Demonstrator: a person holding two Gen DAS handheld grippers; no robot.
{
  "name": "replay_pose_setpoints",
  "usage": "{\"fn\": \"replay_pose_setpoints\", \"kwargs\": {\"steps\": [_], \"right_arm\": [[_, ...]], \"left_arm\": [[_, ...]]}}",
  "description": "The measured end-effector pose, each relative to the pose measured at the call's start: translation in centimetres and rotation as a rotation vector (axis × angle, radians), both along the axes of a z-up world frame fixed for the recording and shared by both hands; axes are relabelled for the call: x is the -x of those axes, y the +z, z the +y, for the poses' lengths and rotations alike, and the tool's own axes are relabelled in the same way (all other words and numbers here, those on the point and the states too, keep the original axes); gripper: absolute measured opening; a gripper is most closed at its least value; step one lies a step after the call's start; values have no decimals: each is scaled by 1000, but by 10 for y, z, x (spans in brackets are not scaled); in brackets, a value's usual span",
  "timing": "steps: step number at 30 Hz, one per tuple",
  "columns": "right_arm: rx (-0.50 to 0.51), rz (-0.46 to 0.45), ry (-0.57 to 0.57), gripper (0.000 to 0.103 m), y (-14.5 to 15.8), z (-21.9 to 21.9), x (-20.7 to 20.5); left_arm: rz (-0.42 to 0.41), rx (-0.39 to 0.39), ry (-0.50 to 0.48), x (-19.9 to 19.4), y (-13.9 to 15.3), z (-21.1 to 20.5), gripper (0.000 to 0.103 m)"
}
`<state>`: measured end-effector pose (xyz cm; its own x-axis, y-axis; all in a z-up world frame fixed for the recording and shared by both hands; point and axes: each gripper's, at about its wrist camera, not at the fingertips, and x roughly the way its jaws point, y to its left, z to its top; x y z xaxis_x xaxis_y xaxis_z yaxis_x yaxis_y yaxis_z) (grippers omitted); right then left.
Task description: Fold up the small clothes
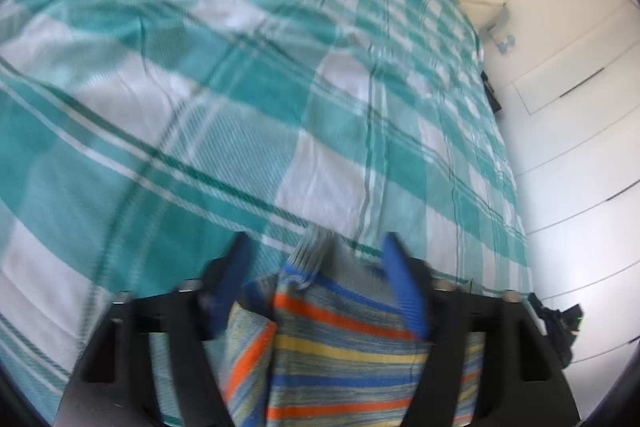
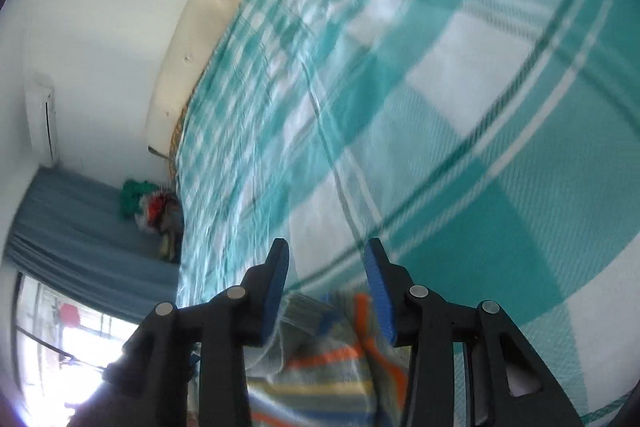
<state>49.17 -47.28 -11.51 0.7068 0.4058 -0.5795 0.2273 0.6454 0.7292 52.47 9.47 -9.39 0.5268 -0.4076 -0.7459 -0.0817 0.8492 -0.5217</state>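
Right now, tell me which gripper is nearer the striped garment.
Left, narrowly. The striped garment fills the open jaws of the left gripper almost to the fingertips; in the right gripper it sits farther back, near the finger bases.

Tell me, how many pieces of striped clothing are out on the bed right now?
1 that I can see: a striped garment, blue, orange and yellow, lies low between the open jaws in both wrist views, over the teal checked bedspread. More could be outside the views.

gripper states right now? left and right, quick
Left hand-held gripper: fingers apart, striped garment bunched between them; grip cannot be told.
Right hand-held gripper: fingers apart, same striped garment between them; grip cannot be told.
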Motion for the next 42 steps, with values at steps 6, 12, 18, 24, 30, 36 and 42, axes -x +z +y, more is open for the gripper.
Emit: {"fn": "replay_pose_setpoints", "kwargs": {"steps": [6, 12, 18, 24, 30, 36, 42], "right_arm": [[232, 24, 313, 41, 22, 63, 38], [354, 95, 630, 35, -9, 119, 115], [573, 156, 554, 29, -7, 111, 166], [533, 36, 551, 41, 0, 153, 157], [582, 120, 406, 44, -17, 132, 210], [700, 156, 131, 79, -25, 96, 272], [733, 119, 102, 90, -41, 100, 286]], "left_arm": [[-93, -124, -249, 85, 5, -32, 72], [56, -395, -602, 176, -62, -86, 16], [-35, -372, -483, 215, -27, -51, 53], [-145, -543, -231, 222, -28, -34, 96], [-22, -605, 23, 217, -75, 20, 103], [-60, -588, 35, 222, -78, 24, 103], [-52, -583, 36, 220, -79, 25, 103]]}}
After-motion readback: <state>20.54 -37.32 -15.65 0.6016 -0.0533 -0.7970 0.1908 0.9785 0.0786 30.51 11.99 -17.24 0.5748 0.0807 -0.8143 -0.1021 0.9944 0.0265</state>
